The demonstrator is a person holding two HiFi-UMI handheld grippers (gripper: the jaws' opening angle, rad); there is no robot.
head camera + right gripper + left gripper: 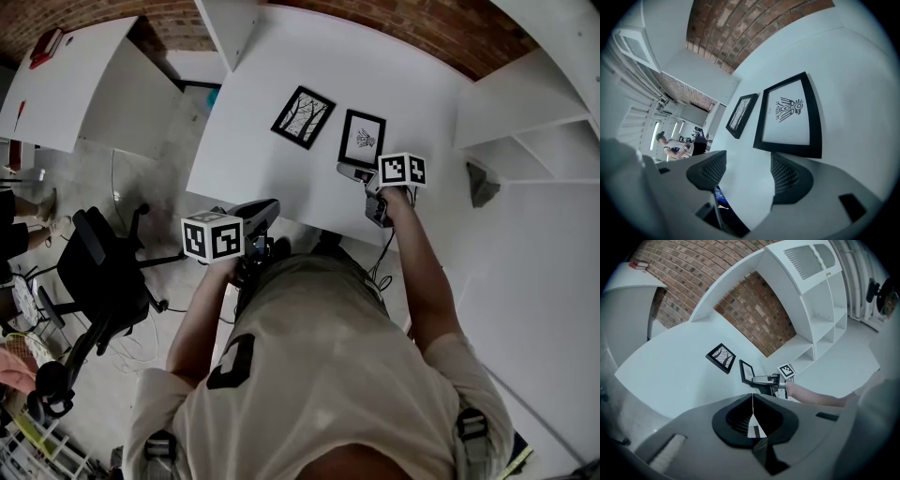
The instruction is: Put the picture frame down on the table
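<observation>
While lying flat by the table's (281, 56) near edge, the black picture frame (787, 115) shows a dark figure on white; right gripper (747, 171) spread empty, left gripper (753, 404) pressed together.

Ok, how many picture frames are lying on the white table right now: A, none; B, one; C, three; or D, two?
D: two black frames lie on the table, the tree-print frame and the figure-print frame.
</observation>
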